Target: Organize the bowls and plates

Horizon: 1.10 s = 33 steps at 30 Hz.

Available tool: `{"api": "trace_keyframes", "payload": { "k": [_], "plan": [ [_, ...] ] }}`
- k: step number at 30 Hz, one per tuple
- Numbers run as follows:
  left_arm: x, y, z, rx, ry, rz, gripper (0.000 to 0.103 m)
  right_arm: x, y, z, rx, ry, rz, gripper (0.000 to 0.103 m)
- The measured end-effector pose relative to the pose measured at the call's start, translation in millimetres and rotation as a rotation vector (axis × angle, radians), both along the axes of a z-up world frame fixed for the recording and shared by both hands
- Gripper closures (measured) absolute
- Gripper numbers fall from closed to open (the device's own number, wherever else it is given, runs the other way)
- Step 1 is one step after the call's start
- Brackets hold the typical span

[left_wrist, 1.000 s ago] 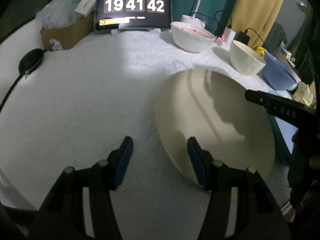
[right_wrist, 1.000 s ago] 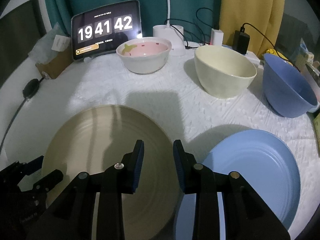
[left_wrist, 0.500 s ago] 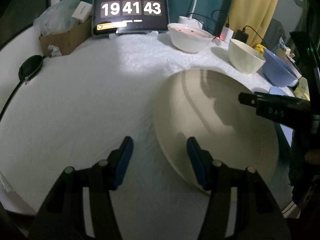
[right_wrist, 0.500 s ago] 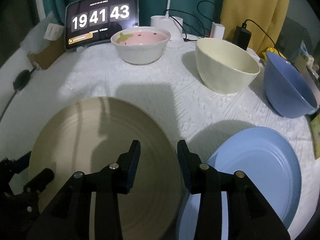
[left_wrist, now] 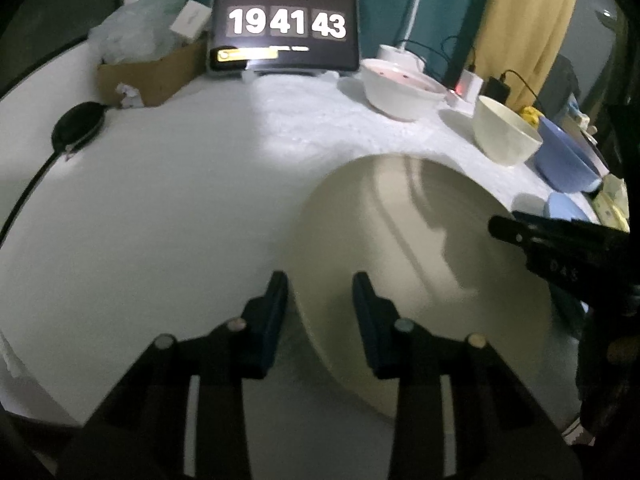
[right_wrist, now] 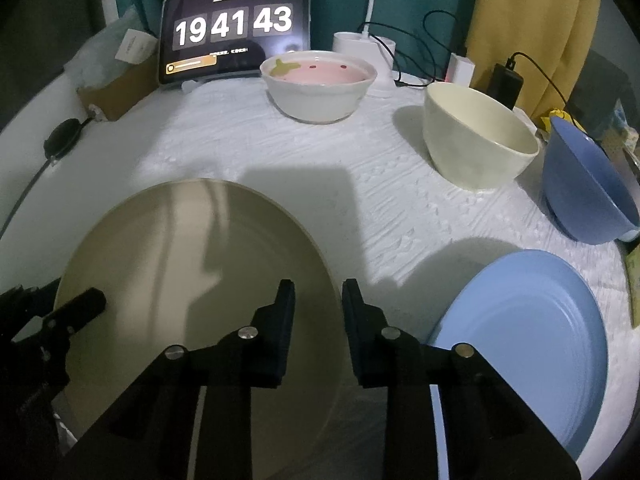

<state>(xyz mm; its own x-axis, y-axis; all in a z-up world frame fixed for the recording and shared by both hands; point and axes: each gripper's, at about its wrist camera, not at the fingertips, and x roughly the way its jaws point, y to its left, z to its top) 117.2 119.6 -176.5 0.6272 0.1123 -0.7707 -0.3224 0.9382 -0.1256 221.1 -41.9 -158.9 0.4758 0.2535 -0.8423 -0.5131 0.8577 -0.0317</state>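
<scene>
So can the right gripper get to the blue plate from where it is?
Probably yes. The right gripper straddles the beige plate's right rim, its jaws closing around it, and the blue plate lies just to its right, partly under that rim. Nothing stands between them, but it must let go first.

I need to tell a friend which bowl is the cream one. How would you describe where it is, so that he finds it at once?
Start from the tablet clock standing at the back of the white table. Three bowls run from it toward the right edge; the cream bowl is the middle one. The white bowl on its left has a pink inside, the blue bowl on its right is tilted, while this one is plain pale cream and upright.
</scene>
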Motion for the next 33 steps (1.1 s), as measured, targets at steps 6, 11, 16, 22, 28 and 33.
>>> {"api": "trace_keyframes", "payload": {
  "k": [6,11,16,22,28,33],
  "plan": [
    [-2.7,2.4,-3.6,-0.008,0.008,0.002,0.069,-3.6,-1.3,4.5,0.032,0.039,-0.007,0.071],
    [-3.8,-0.7,-3.1,-0.017,0.006,-0.011,0.069,-9.5,-0.6,10.9,0.044,0.04,-0.003,0.076],
    [-4.7,1.1,-2.8,-0.022,0.006,-0.004,0.069,-15.4,-2.6,17.0,0.05,0.032,-0.004,0.08],
    [-6.8,0.6,2.4,-0.023,-0.005,-0.005,0.069,-19.2,-9.0,25.2,0.069,0.01,-0.001,0.081],
    [-8.3,-4.0,12.9,-0.013,-0.032,-0.017,0.069,-17.3,-15.8,31.8,0.086,-0.015,-0.006,0.081],
    [-7.6,-9.6,22.2,-0.008,-0.051,-0.032,0.069,-19.9,-25.0,42.0,0.101,-0.037,-0.018,0.081]
  ]
}}
